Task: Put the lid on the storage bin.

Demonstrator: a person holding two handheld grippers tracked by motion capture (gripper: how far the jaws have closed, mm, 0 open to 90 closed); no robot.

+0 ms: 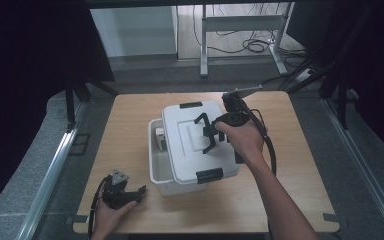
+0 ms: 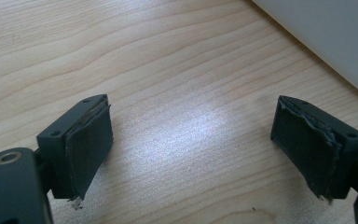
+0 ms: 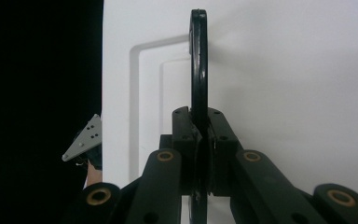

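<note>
A white plastic box (image 1: 161, 175) stands mid-table. Its white lid (image 1: 186, 150) lies askew, shifted right, so the box's left side is uncovered. My right gripper (image 1: 211, 132) is shut on the lid's black handle (image 1: 203, 125). In the right gripper view the jaws (image 3: 200, 126) pinch the thin handle (image 3: 198, 60), which stands edge-on against the lid (image 3: 284, 70). My left gripper (image 1: 139, 192) rests on the table near the front left corner, pointing at the box. Its jaws (image 2: 193, 149) stand wide open over bare wood, with the box wall (image 2: 335, 32) beyond.
A small white and green item (image 1: 160, 139) shows inside the uncovered part of the box. Black latches (image 1: 210, 175) sit at the lid's near and far ends. The wooden table (image 1: 290, 175) has free room on both sides of the box. A desk frame and cables (image 1: 250, 45) stand behind.
</note>
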